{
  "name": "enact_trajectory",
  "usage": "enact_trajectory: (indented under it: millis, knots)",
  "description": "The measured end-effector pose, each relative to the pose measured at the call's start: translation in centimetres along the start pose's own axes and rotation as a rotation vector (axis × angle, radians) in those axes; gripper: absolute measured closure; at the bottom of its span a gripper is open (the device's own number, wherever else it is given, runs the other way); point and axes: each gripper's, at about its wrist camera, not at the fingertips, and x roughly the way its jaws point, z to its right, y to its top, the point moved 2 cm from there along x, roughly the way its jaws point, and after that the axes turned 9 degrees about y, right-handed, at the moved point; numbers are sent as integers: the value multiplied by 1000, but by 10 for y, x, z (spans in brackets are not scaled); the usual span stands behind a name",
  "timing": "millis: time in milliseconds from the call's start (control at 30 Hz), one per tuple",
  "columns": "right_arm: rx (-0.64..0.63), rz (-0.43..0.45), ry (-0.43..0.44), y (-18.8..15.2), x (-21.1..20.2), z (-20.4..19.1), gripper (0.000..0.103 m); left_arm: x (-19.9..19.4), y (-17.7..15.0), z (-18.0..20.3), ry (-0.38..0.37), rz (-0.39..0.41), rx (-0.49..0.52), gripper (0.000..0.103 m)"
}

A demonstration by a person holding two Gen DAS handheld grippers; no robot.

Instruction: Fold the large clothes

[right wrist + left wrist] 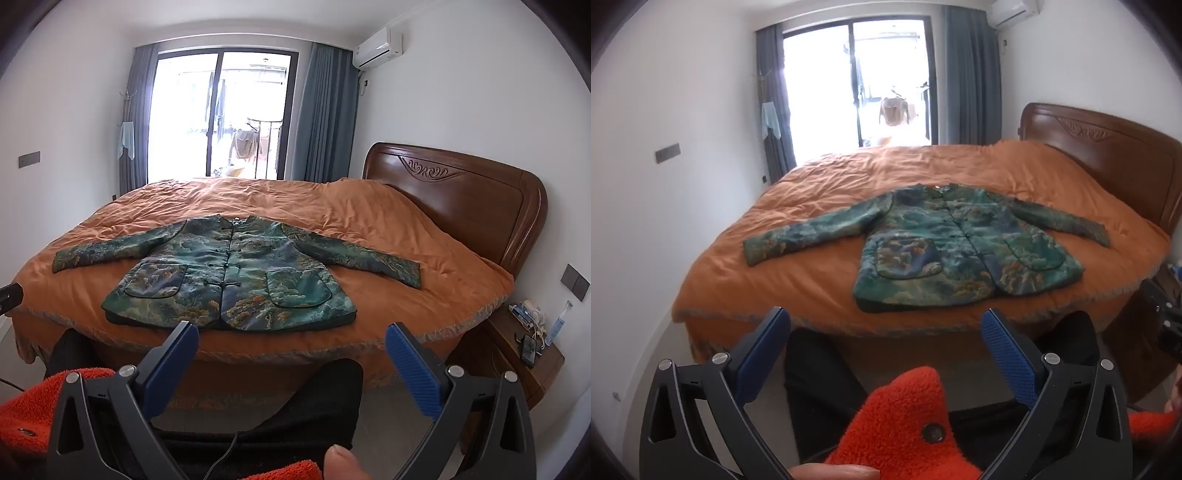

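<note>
A green patterned jacket point(960, 243) lies flat and face up on the orange bedspread point(820, 184), sleeves spread out to both sides, hem toward me. It also shows in the right wrist view point(236, 273), buttoned down the front with two patch pockets. My left gripper point(886, 328) is open and empty, held back from the bed's near edge, below the jacket's hem. My right gripper point(291, 339) is open and empty, also short of the bed edge in front of the hem.
A wooden headboard point(461, 199) stands at the right. A nightstand point(532, 354) with a phone and small items sits at the bed's right. A glass balcony door point(221, 114) with curtains is at the far end. My orange fleece sleeve point(905, 421) and dark trousers point(317, 398) are close below.
</note>
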Motion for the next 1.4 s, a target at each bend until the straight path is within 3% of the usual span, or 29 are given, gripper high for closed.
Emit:
enact_trajectory:
  millis: [1400]
  knots:
    - [-5, -10, 1, -3, 2, -4, 0, 1, 0, 1, 9, -2, 15, 0]
